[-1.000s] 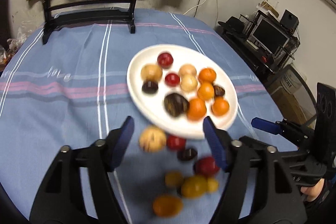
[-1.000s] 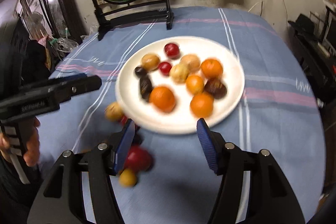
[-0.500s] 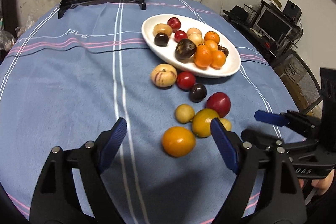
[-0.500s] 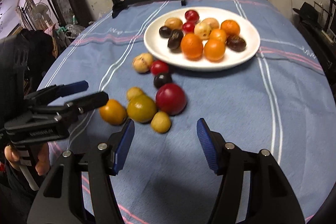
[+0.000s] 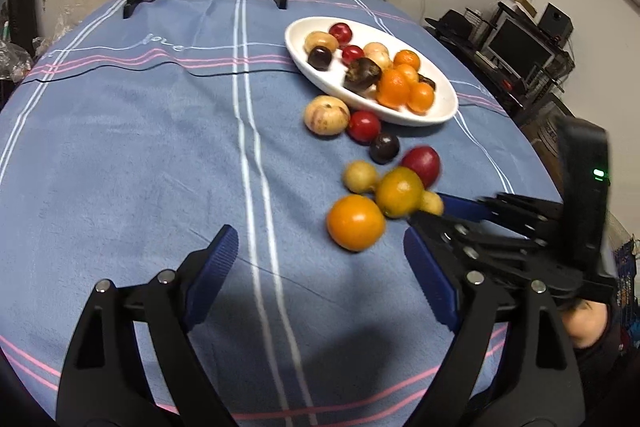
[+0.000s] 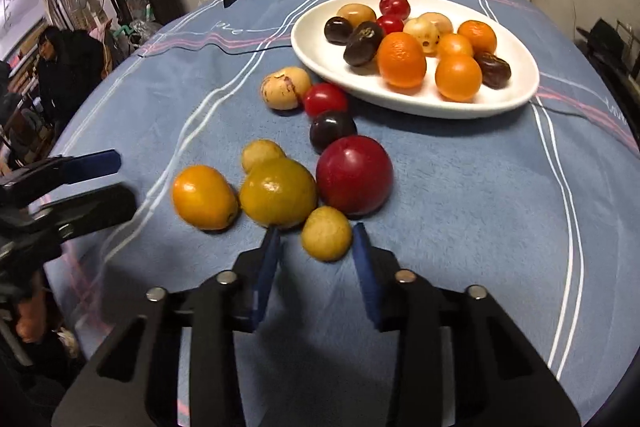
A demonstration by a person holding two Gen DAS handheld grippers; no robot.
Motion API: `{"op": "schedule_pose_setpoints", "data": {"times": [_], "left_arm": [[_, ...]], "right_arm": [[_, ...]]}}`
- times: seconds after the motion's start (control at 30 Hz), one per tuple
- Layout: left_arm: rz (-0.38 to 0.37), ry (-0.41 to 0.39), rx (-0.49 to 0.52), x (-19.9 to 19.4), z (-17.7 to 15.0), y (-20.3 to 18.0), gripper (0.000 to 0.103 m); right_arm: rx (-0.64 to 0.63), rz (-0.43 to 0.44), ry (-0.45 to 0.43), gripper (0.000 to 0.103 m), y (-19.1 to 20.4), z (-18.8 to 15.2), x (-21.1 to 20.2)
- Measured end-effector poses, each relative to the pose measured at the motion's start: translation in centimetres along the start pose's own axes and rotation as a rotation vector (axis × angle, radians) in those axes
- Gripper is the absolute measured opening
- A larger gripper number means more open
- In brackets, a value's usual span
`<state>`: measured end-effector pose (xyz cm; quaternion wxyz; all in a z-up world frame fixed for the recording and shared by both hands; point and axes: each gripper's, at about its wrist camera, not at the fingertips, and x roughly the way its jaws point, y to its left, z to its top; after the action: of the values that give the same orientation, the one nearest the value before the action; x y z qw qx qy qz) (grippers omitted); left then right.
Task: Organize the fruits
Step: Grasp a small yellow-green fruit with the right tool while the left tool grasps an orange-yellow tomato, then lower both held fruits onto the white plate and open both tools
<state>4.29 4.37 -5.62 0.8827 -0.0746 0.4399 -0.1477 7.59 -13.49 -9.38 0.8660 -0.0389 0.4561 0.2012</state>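
Script in white cursive on the blue tablecloth (image 5: 120,155) seems to read "love" (image 5: 164,43); no other writing is legible. The right gripper (image 6: 316,239) has its jaws drawn narrow around a small yellow fruit (image 6: 326,233) at the near end of the loose cluster, short of the white oval plate (image 5: 440,115). The left gripper (image 5: 318,234) is opening over bare cloth, with nothing between its jaws. Wide free cloth lies left of the fruit.
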Motion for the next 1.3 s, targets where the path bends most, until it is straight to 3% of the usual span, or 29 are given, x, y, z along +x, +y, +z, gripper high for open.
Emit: {"op": "schedule_pose_setpoints", "data": {"times": [0.33, 0.47, 0.6, 1.03, 1.17, 1.3], "left_arm": [[-0.025, 0.056, 0.09, 3.8, -0.4, -3.3, 0.085], [-0.024, 0.067, 0.091, 5.2, 0.0, -3.1, 0.055], [-0.011, 0.056, 0.092, 5.5, 0.2, -2.9, 0.041], [-0.082, 0.001, 0.103, 1.9, 0.4, -4.0, 0.041], [-0.094, 0.013, 0.128, 1.7, 1.6, -4.4, 0.041], [-0.058, 0.007, 0.166, 1.8, 3.9, -4.5, 0.041]], "right_arm": [[0.104, 0.002, -0.04, 0.026, -3.4, -2.0, -3.9], [0.144, 0.013, -0.051, 0.026, -4.3, -2.7, -4.6], [0.154, 0.037, -0.053, 0.026, -4.2, -2.9, -4.7], [0.132, 0.053, -0.07, 0.026, -3.3, -2.3, -5.2], [0.134, 0.054, -0.077, 0.026, -4.1, -1.3, -5.5], [0.116, 0.03, -0.103, 0.026, -5.2, 0.5, -6.2]]}}
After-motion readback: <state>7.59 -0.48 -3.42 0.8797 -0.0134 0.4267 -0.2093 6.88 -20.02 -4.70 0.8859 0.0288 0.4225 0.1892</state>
